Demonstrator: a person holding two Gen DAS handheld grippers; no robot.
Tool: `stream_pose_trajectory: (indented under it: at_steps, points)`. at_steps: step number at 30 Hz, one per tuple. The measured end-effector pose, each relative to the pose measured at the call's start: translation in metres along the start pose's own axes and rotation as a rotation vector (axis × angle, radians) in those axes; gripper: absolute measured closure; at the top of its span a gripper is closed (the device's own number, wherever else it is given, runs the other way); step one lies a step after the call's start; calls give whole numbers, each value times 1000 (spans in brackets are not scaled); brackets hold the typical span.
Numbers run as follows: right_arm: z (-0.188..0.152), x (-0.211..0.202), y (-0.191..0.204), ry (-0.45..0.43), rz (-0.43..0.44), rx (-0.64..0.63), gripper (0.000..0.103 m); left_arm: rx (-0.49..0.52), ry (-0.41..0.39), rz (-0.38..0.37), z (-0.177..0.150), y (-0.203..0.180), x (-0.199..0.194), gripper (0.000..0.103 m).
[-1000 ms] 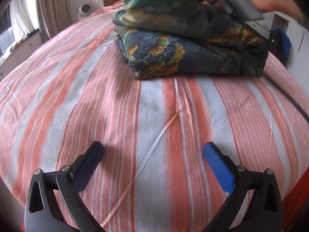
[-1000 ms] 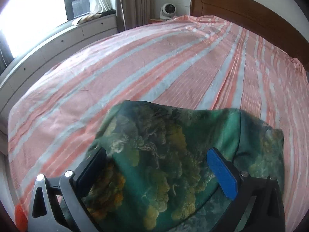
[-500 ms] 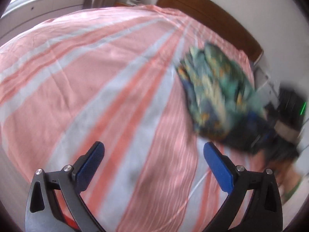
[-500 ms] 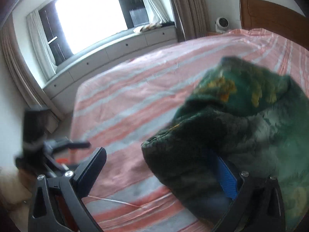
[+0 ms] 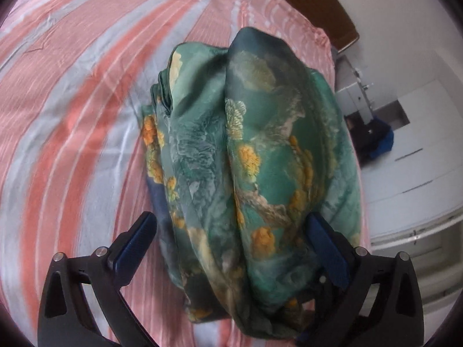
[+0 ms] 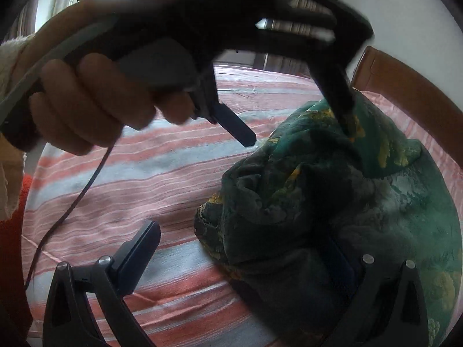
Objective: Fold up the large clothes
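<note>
A folded green garment with yellow flower print (image 5: 260, 150) lies in a thick bundle on the pink and grey striped bed (image 5: 72, 115). My left gripper (image 5: 231, 243) stands open and straddles the near end of the bundle, one finger on each side. In the right wrist view a hand (image 6: 86, 98) holds that left gripper (image 6: 298, 134) above the garment (image 6: 361, 196), with one finger pressed into the top fold. My right gripper (image 6: 240, 257) is open at the bundle's edge. Its right finger is tucked under the cloth and its left finger hangs over bare sheet.
A wooden headboard (image 5: 335, 11) closes the far end of the bed. White cabinets (image 5: 419, 173) and a dark bag with blue (image 5: 376, 141) stand past the bed's right side. A thin cable (image 6: 72, 196) hangs from the hand across the sheet.
My left gripper has swung from bare sheet over to the bundle and now straddles it. The right gripper has stayed at the cloth's edge, its view turning toward the hand.
</note>
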State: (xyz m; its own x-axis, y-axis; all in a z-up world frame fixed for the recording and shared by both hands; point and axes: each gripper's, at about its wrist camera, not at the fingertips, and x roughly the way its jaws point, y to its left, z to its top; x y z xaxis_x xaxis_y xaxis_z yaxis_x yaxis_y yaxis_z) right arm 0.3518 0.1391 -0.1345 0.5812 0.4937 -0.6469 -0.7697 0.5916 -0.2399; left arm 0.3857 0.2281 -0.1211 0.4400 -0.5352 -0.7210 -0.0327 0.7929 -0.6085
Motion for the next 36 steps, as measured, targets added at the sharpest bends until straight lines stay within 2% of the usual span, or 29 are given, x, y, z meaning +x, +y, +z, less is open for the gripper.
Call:
stream_pose_trajectory:
  at_steps: [2, 4, 6, 9, 12, 14, 15, 17, 19, 20, 21, 22, 23, 24, 26, 28, 31, 34, 36]
  points:
    - [0, 0, 2, 1, -4, -11, 0, 11, -1, 60, 0, 1, 8, 0]
    - [3, -12, 0, 5, 32, -2, 0, -13, 8, 51, 0, 8, 13, 0]
    - [3, -43, -11, -4, 102, 53, 2, -22, 11, 70, -2, 13, 13, 0]
    - [-12, -107, -55, -66, 159, 260, 2, 9, 28, 116, -5, 6, 26, 0]
    - [-48, -146, -129, -112, 102, 553, 0, -11, 72, 93, -4, 1, 47, 0]
    - [-80, -141, -182, -89, 72, 765, 0, -4, 111, 80, -4, -5, 57, 0]
    - [-98, -128, -209, -55, 89, 875, 0, 5, 130, 81, -4, -9, 62, 0]
    - [-127, -89, -247, -2, 218, 1054, 0, 25, 155, 105, -2, -16, 67, 0]
    - [-137, -51, -259, 13, 382, 1148, 0, 18, 167, 122, 0, -18, 68, 1]
    - [-137, -39, -259, 21, 419, 1160, 0, 15, 164, 131, 0, -19, 67, 4]
    - [-133, -23, -257, 30, 418, 1163, 0, 17, 153, 137, 0, -21, 66, 9]
    - [-127, -16, -256, 47, 396, 1151, 0, 24, 140, 143, -5, -29, 60, 20]
    - [-119, -13, -254, 70, 355, 1119, 3, 42, 117, 163, -6, -38, 56, 32]
    - [-100, -17, -247, 102, 260, 1012, 9, 82, 76, 189, -9, -51, 47, 38]
    - [-75, -30, -232, 115, 134, 848, 22, 156, 21, 227, -18, -73, 34, 52]
    - [-49, -44, -207, 116, 11, 682, 27, 211, -34, 250, -34, -91, 20, 56]
    - [-34, -62, -177, 64, -85, 556, 28, 267, -108, 267, -64, -115, -3, 57]
    - [-22, -86, -158, -24, -129, 504, 28, 331, -189, 277, -70, -143, -28, 57]
    - [-13, -98, -164, -77, -137, 514, 28, 357, -237, 273, -63, -162, -39, 57]
